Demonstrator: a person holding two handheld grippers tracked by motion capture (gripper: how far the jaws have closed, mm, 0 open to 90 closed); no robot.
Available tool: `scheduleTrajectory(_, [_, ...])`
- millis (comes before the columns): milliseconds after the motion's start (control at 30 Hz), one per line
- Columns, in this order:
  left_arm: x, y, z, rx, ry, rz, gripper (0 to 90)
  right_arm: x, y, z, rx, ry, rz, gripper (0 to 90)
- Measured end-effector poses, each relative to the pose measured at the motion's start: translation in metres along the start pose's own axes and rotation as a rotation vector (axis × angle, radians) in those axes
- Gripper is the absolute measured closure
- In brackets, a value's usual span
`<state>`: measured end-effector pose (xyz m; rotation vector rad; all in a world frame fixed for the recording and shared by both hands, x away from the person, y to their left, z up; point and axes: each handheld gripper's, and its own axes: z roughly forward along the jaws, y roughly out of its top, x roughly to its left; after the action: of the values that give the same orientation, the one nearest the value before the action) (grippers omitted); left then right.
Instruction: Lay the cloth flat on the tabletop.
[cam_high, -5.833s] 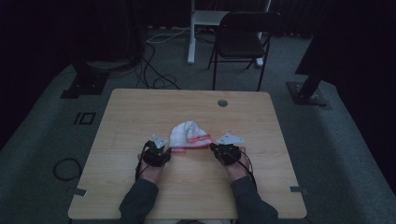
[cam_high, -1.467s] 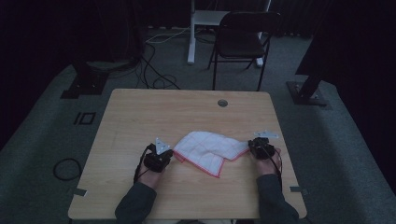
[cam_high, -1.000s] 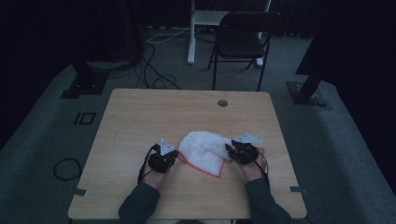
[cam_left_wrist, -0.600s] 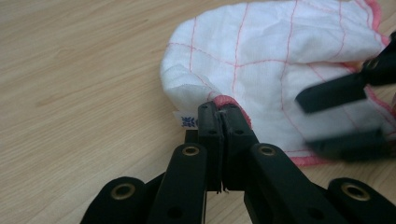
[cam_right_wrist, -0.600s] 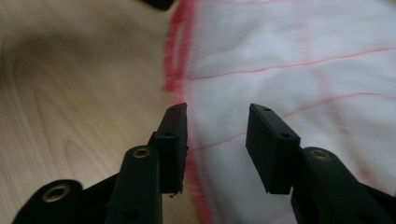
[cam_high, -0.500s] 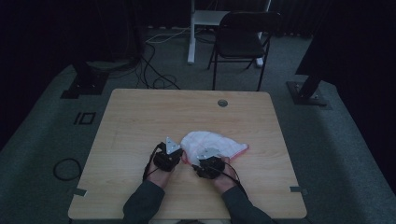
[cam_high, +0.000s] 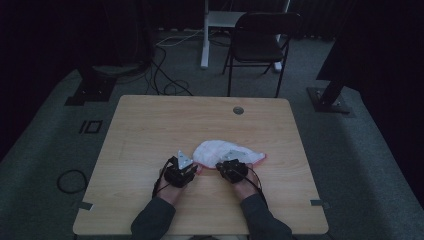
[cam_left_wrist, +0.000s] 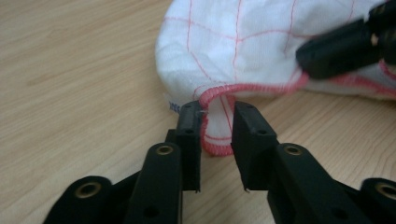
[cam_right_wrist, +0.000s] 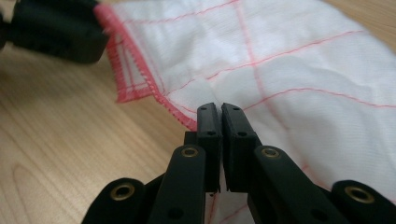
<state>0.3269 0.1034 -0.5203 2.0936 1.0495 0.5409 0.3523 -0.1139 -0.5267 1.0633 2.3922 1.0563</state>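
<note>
Right gripper (cam_right_wrist: 220, 108): jaws closed on the red-stitched hem of the white cloth (cam_right_wrist: 289, 74). Cloth: red grid lines, spread beyond the jaws on the wooden table (cam_right_wrist: 56, 140). Left gripper (cam_right_wrist: 58, 30): black, touching the cloth's upper-left corner

- Cloth (cam_left_wrist: 261, 42): white, crossed by a grid of thin pink-red lines, with a pink-red stitched hem along its edge; in the high view, at the centre of the frame, it reads as pale white with a pink rim.
- Left gripper (cam_left_wrist: 217, 123): black jaws with small brass-coloured rivets, at the bottom of the frame.
- Right gripper (cam_right_wrist: 220, 116): black jaws, the same brass-coloured rivets.
- Table (cam_high: 165, 125): light wood with a fine grain, a small grey round spot near its upper right.
- Folding chair (cam_high: 262, 42): black, at the upper centre.
- Floor (cam_high: 50, 150): grey carpet.
- Sleeves (cam_high: 152, 222): dark grey.
</note>
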Motion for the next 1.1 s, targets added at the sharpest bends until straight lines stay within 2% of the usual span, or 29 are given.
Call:
scheduleTrajectory(200, [0.004, -0.009, 0.002, 0.026, 0.007, -0.021, 68.5, -0.006, 0.000, -0.003, -0.011, -0.014, 0.029, 87.6])
scheduleTrajectory(300, [0.004, -0.011, 0.004, 0.038, 0.004, -0.026, 65.5, -0.007, 0.001, -0.003, -0.013, -0.017, 0.028, 87.6])
scheduleTrajectory(400, [0.002, -0.012, 0.011, 0.067, -0.012, -0.035, 61.8, -0.009, 0.004, -0.006, -0.023, -0.018, 0.031, 87.6])
scheduleTrajectory(633, [0.002, -0.006, 0.021, 0.085, -0.001, -0.050, 53.6, -0.012, 0.007, -0.014, -0.052, -0.032, 0.037, 87.7])
scheduleTrajectory(800, [0.003, -0.001, 0.027, 0.091, 0.011, -0.061, 51.4, -0.018, 0.008, -0.023, -0.077, -0.051, 0.055, 87.7])
scheduleTrajectory(867, [0.005, 0.002, 0.029, 0.096, 0.021, -0.067, 55.2, -0.021, 0.008, -0.028, -0.093, -0.060, 0.060, 87.8])
scheduleTrajectory(900, [0.005, 0.002, 0.029, 0.096, 0.021, -0.067, 60.3, -0.021, 0.008, -0.028, -0.093, -0.060, 0.060, 87.8])
scheduleTrajectory(1000, [0.012, 0.006, 0.029, 0.109, 0.058, -0.064, 79.2, -0.028, 0.009, -0.038, -0.117, -0.068, 0.075, 87.8])
scheduleTrajectory(1100, [0.016, 0.008, 0.025, 0.082, 0.061, -0.071, 88.3, -0.029, 0.008, -0.041, -0.121, -0.059, 0.074, 87.8])
